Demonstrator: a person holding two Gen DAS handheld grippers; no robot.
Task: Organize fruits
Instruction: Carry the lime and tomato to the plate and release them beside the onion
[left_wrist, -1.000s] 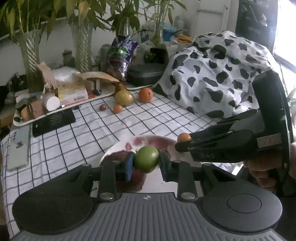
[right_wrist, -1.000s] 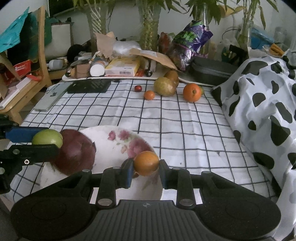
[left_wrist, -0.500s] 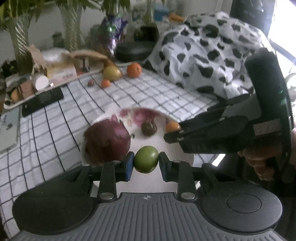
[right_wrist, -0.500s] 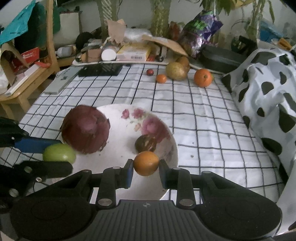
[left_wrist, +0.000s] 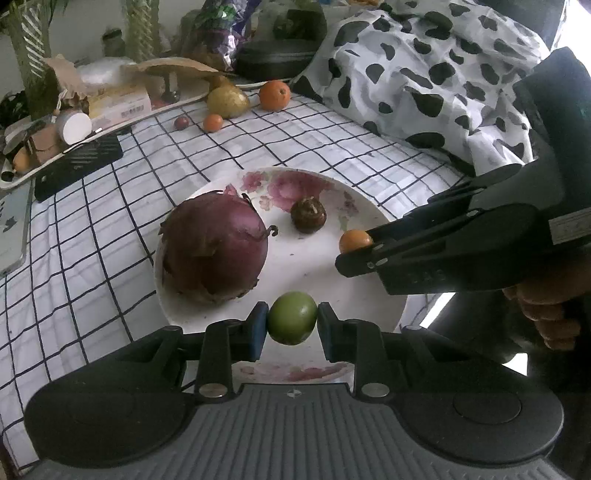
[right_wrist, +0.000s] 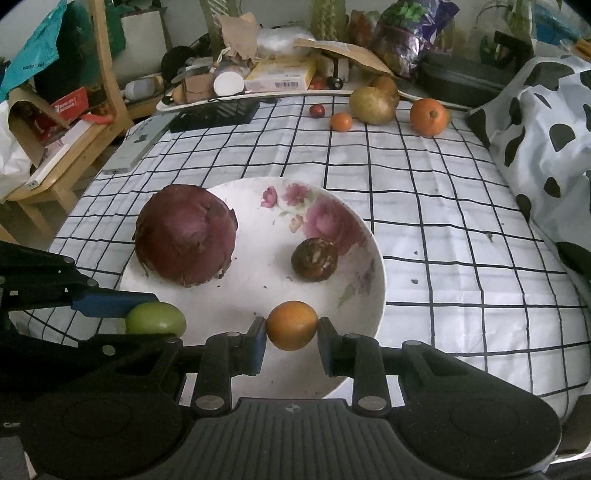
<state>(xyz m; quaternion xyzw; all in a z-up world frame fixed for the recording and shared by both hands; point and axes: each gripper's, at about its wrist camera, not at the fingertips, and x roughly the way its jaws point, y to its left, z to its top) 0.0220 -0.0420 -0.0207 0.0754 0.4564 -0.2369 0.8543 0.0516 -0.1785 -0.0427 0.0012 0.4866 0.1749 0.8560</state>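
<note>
A white floral plate (left_wrist: 369, 306) (right_wrist: 258, 291) lies on the checked cloth, holding a large purple onion-like bulb (left_wrist: 214, 247) (right_wrist: 184, 234) and a small dark brown fruit (left_wrist: 308, 215) (right_wrist: 314, 259). My left gripper (left_wrist: 292, 324) is shut on a small green fruit (left_wrist: 292, 323) (right_wrist: 155, 319) above the plate's near rim. My right gripper (right_wrist: 291, 330) is shut on a small orange fruit (right_wrist: 291, 329) (left_wrist: 354, 240) over the plate's near right part. Both grippers tilt steeply down.
At the cloth's far edge lie an orange (right_wrist: 428, 116), a pear (right_wrist: 373, 105), a tiny orange fruit (right_wrist: 341, 121) and a small red fruit (right_wrist: 317, 110). A cluttered tray (right_wrist: 236, 94) and vases stand behind. A cow-print cloth (right_wrist: 546, 122) rises on the right; a wooden chair (right_wrist: 62, 147) is left.
Both grippers have tipped downward over the plate, and the left one has sunk toward it. The purple bulb and dark fruit have come fully into view. Both grips are unchanged.
</note>
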